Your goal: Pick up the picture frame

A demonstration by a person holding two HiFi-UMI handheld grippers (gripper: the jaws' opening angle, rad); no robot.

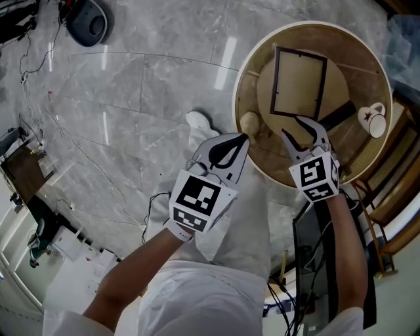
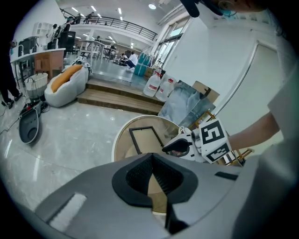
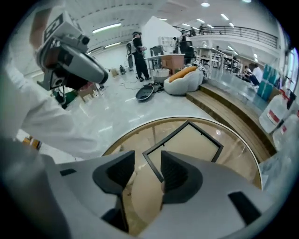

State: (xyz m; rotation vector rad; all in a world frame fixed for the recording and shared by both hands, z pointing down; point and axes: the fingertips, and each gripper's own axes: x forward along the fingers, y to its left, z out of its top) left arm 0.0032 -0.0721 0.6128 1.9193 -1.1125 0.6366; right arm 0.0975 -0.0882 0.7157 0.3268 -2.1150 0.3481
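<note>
The picture frame (image 1: 298,83), dark-edged with a pale middle, lies flat on the round glass-topped table (image 1: 244,79). My right gripper (image 1: 292,126) hangs open just above the table's near part, its tips short of the frame's near edge. In the right gripper view the frame's near corner (image 3: 154,156) shows through the gap between the jaws (image 3: 147,161), with nothing touching the pads. My left gripper (image 1: 244,138) is shut and empty, off the table's left rim and beside a small beige knob (image 1: 249,122). The left gripper view has the frame (image 2: 145,139) beyond its closed tips (image 2: 152,158).
A white mug (image 1: 375,120) with a star stands at the table's right edge. Wooden chair parts (image 1: 387,197) sit right of the table. Cables and a dark round device (image 1: 88,20) lie on the marble floor. The person's white shoe (image 1: 199,121) is near the table.
</note>
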